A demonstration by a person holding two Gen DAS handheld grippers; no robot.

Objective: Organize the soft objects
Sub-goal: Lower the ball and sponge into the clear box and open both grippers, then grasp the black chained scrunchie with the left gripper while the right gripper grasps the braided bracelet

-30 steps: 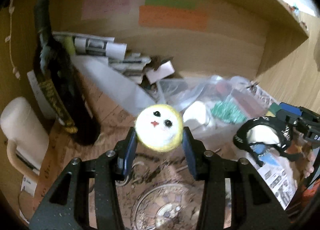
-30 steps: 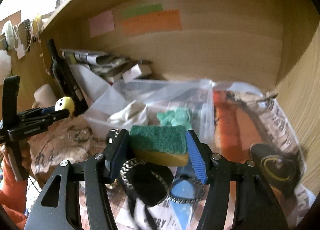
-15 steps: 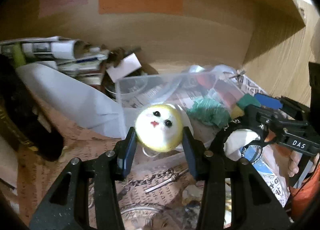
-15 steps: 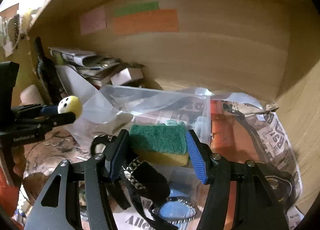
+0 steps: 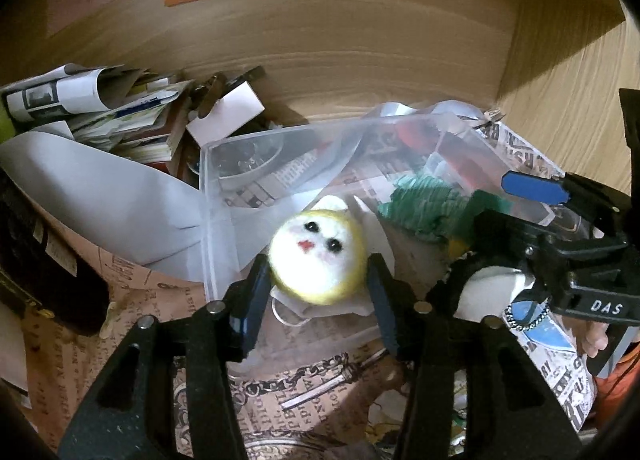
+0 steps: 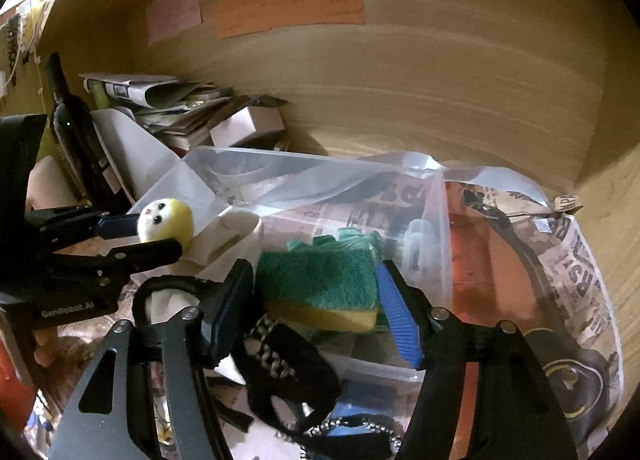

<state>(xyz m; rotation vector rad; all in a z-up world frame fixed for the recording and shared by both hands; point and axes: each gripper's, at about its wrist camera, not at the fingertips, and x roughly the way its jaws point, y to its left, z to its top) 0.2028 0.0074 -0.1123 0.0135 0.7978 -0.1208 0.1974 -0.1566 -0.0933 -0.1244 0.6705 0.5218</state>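
Observation:
My left gripper (image 5: 316,280) is shut on a small yellow-and-white plush ball with a face (image 5: 316,256), held over the near left corner of a clear plastic bin (image 5: 208,195). It also shows in the right wrist view (image 6: 166,219). My right gripper (image 6: 316,292) is shut on a green-and-yellow sponge (image 6: 320,288) and holds it above the same bin (image 6: 440,219). In the left wrist view the right gripper (image 5: 520,211) is at the right. A green knitted cloth (image 5: 424,203) and a white soft thing (image 6: 232,236) lie in the bin.
A dark wine bottle (image 6: 74,131) stands at the left beside a heap of papers (image 5: 92,115) and a white box (image 5: 228,115). Wooden cabinet walls (image 6: 400,99) close the back and right. Newsprint (image 6: 572,260), a black strap (image 6: 280,372) and a chain lie on the floor.
Both grippers have moved forward and toward each other, over the clear bin. The plush ball has moved right, away from the bottle. Both grips are unchanged.

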